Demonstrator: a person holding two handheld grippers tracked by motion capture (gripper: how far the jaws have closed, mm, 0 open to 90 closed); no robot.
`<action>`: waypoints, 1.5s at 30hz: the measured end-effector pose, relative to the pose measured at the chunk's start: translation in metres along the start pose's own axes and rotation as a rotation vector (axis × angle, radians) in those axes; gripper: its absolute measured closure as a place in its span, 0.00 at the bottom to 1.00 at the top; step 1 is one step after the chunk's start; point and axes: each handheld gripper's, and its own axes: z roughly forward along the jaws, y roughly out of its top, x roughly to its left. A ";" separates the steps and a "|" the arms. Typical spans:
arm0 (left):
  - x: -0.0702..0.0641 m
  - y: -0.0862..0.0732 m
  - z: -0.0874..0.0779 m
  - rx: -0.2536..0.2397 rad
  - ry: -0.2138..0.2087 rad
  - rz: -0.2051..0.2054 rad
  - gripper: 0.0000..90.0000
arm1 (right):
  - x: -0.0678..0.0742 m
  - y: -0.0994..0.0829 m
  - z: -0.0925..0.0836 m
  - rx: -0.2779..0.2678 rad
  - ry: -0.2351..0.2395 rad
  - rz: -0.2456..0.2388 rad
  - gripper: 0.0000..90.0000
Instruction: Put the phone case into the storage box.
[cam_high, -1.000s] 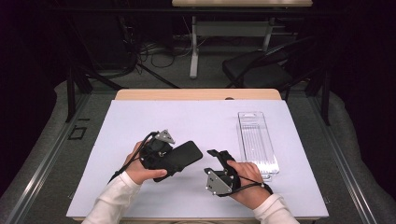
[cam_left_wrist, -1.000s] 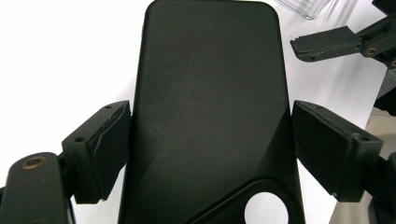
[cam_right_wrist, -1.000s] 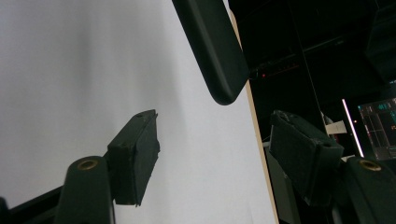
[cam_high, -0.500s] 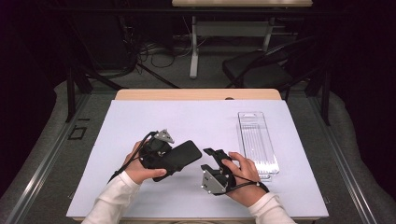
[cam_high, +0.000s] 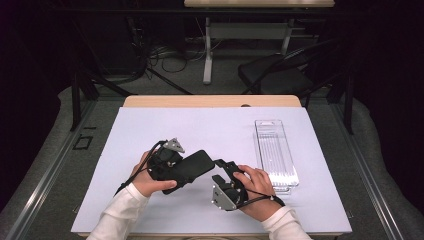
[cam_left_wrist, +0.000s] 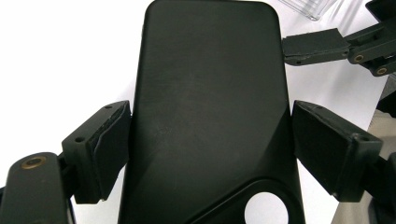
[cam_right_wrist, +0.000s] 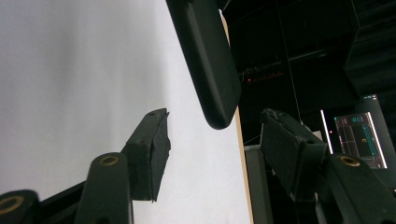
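The left tongs clamp the black phone case mid-frame, while the half-open, closing right tongs have yet to grip its free end.

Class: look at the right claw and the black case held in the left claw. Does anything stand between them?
Nothing visible does. The right claw is open, its jaws just closing, with bare mat between it and the black case in the left claw.

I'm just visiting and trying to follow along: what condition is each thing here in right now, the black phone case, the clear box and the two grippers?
Black phone case: lifted off the table, gripped by its sides.
Left gripper: shut on the black phone case.
Right gripper: open, jaws just been closing, pads not touching the case's end that lies between them.
Clear plastic box: lying flat on the white table cover, untouched.
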 end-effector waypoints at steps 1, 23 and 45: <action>0.000 0.000 0.000 0.000 0.000 0.001 0.17 | 0.001 -0.001 -0.001 0.001 0.000 0.002 0.47; -0.004 0.001 0.003 0.010 -0.011 0.009 0.17 | 0.004 0.001 0.000 -0.009 -0.015 -0.026 0.47; -0.025 0.006 0.014 0.016 -0.097 0.049 0.17 | 0.014 0.004 0.003 -0.021 -0.044 -0.117 0.58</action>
